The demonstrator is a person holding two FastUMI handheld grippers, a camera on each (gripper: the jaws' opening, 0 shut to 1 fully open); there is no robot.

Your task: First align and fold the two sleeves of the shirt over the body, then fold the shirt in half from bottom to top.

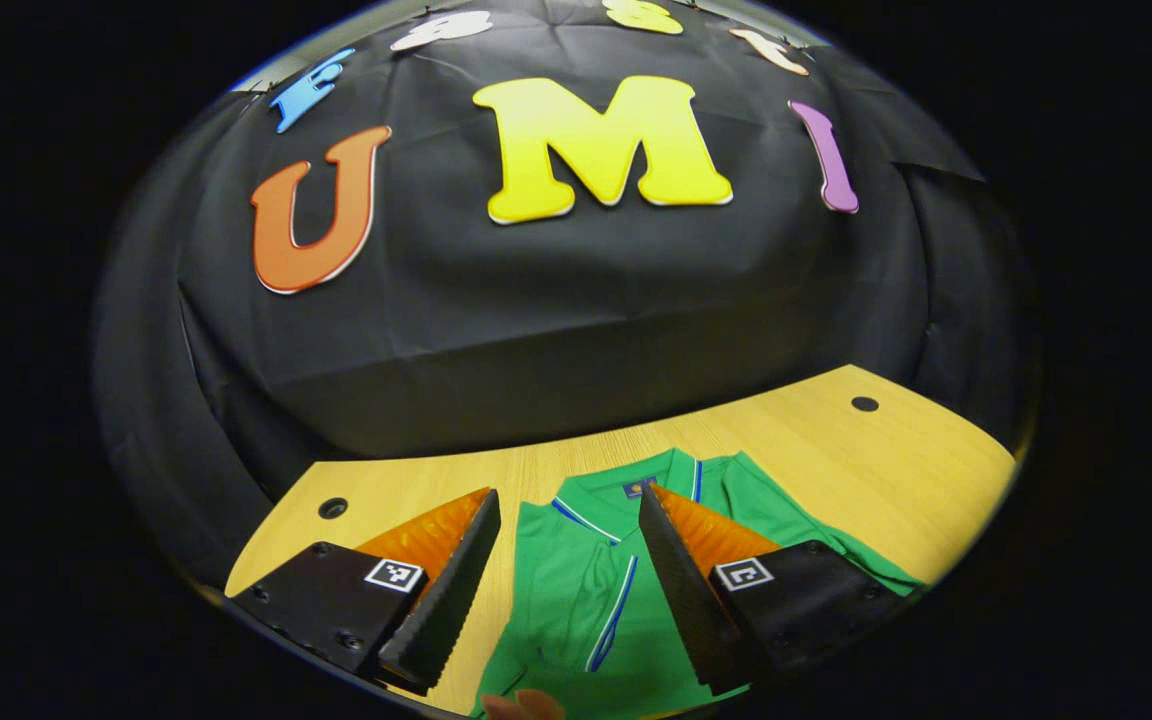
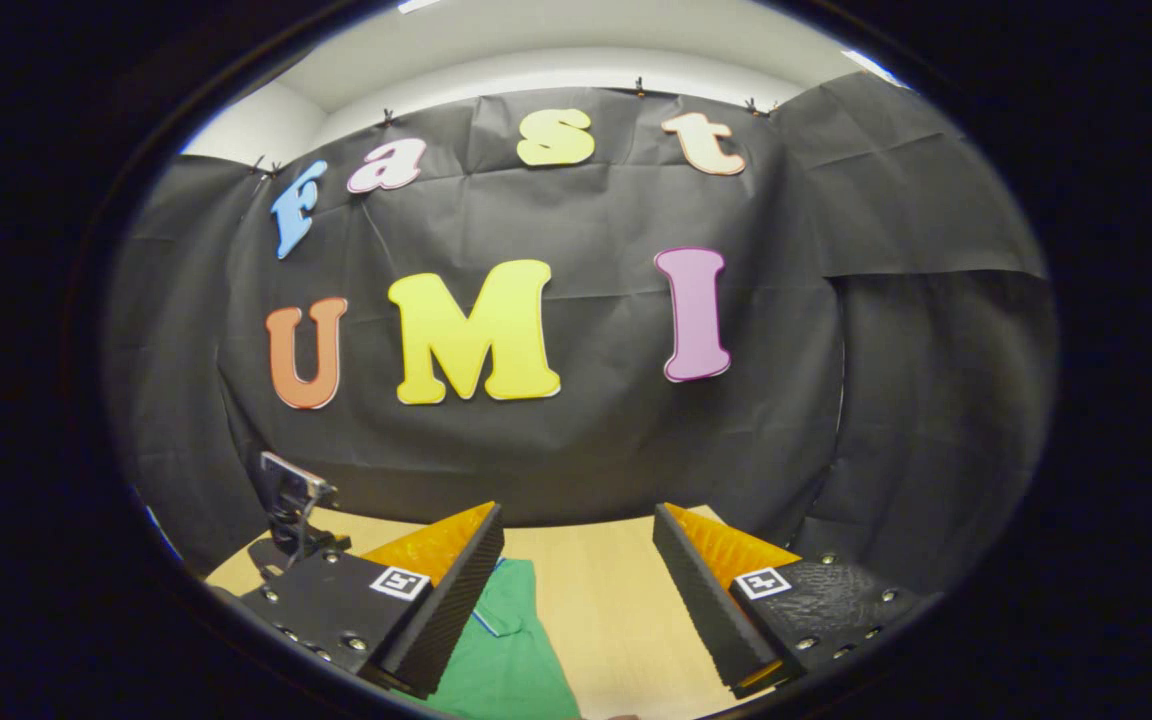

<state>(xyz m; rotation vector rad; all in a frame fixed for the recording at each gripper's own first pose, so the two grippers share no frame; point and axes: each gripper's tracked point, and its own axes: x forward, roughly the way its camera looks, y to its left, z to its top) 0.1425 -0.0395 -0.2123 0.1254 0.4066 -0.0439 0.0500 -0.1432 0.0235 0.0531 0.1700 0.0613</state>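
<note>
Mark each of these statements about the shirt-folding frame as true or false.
1. The green polo shirt with blue-and-white trim lies on the light wooden table. True.
2. The left gripper is shut on the collar. False: it is open, holding nothing.
3. The right gripper is open. True.
4. The shirt is red. False: it is green.
5. A round hole shows in the tabletop. True.

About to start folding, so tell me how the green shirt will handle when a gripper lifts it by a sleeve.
The green shirt lies flat and thin on the wooden table, so it will probably drape limply rather than hold shape. Its knit-looking cloth likely weighs little, and a pinched sleeve may drag the body along. The collar looks thicker, perhaps slightly stiffer.
</note>
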